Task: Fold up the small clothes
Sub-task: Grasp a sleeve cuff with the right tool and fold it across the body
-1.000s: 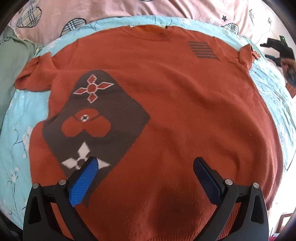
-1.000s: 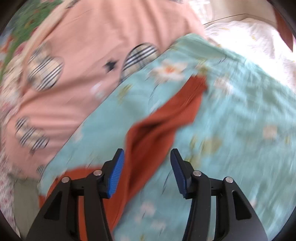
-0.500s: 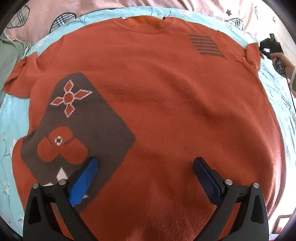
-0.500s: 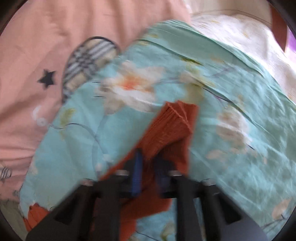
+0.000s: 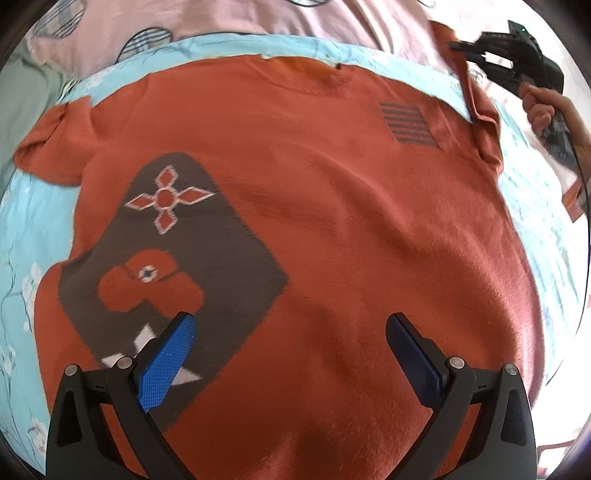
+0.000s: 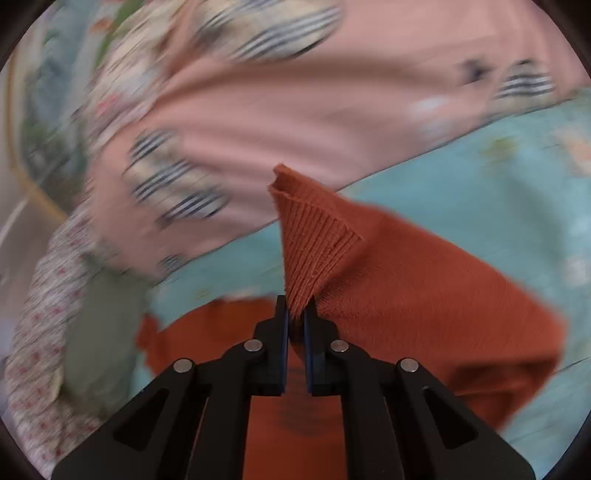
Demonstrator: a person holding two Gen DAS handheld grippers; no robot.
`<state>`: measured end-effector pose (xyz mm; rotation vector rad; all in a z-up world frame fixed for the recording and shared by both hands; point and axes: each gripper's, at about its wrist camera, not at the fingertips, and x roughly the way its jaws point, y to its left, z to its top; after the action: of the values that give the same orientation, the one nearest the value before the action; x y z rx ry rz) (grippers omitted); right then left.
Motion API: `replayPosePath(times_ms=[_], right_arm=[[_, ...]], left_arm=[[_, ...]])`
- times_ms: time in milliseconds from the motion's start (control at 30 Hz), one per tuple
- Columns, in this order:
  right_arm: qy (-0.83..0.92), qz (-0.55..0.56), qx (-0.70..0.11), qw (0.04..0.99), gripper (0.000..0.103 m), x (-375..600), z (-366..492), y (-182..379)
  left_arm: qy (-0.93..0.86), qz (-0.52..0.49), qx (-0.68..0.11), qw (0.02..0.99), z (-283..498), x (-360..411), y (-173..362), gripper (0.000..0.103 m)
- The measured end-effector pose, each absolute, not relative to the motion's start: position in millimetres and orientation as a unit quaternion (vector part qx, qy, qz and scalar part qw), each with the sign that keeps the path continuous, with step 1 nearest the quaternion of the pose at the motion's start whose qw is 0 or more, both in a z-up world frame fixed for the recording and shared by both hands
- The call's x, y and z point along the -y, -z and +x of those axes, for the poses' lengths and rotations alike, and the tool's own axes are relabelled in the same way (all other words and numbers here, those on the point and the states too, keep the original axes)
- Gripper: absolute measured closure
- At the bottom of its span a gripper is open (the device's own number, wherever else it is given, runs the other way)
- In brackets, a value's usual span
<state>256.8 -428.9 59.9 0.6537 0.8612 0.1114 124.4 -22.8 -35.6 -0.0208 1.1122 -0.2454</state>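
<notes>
- The left gripper (image 5: 290, 343) is at the bottom of the left wrist view, its blue pads spread wide with nothing between them. It hovers over the lower part of the sweater (image 5: 332, 206); I judge it waits there, ready to press or take the hem.
- The sweater lies flat and face up on the light blue floral sheet (image 5: 22, 229), filling the middle of the frame. A flat garment gives clean fold lines.
- In the right wrist view, the right gripper (image 6: 296, 321) is clenched on the ribbed sleeve cuff (image 6: 310, 236), which stands up as a cone above the pads. Holding the cuff lets the whole sleeve swing inward over the body.
- In the left wrist view the same sleeve (image 5: 476, 96) is raised at the upper right.
- The other sleeve (image 5: 51, 147) lies at the upper left, near the sheet border.
- Behind, at the top, is the pink bedding (image 5: 258, 18); free sheet shows on both sides for moving.
</notes>
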Motion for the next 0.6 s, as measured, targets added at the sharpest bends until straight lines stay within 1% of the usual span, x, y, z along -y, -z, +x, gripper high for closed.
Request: replayPosePath(times_ms=[67,200,233,433,467,500,533,567,600], right_arm=[[-0.097,0.321,-0.418,0.844,0.095,383,264,-53],[-0.161,0.317,-0.454,0.817,0.095,294,291,-21],[-0.176,0.318,-0.466,0.807,0.095,269,297,-10],[-0.215,0.316,-0.509,0.771,0.095,188,313,41],[-0.217,0.315,-0.515,0.767,0.092,180,315,48],[-0.22,0.311,-0.524,0.762,0.091,170,317,57],[-0.218,0.308,-0.532,0.758,0.089,168,315,63],[-0.215,0.306,-0.543,0.752,0.083,166,317,69],[-0.218,0.31,-0.549,0.745,0.081,164,316,74]], left_arm=[[0.123,-0.039,-0.525,0.841,128,13,32,0.0],[0.118,-0.091,-0.518,0.842,137,-16,27,0.0],[0.11,-0.097,-0.513,0.846,141,-23,26,0.0],[0.095,-0.112,-0.498,0.855,170,-52,23,0.0],[0.097,-0.112,-0.497,0.855,177,-53,25,0.0],[0.1,-0.112,-0.497,0.855,186,-55,26,0.0],[0.1,-0.112,-0.498,0.854,192,-54,28,0.0],[0.104,-0.115,-0.498,0.853,201,-55,29,0.0],[0.108,-0.119,-0.499,0.852,208,-56,29,0.0]])
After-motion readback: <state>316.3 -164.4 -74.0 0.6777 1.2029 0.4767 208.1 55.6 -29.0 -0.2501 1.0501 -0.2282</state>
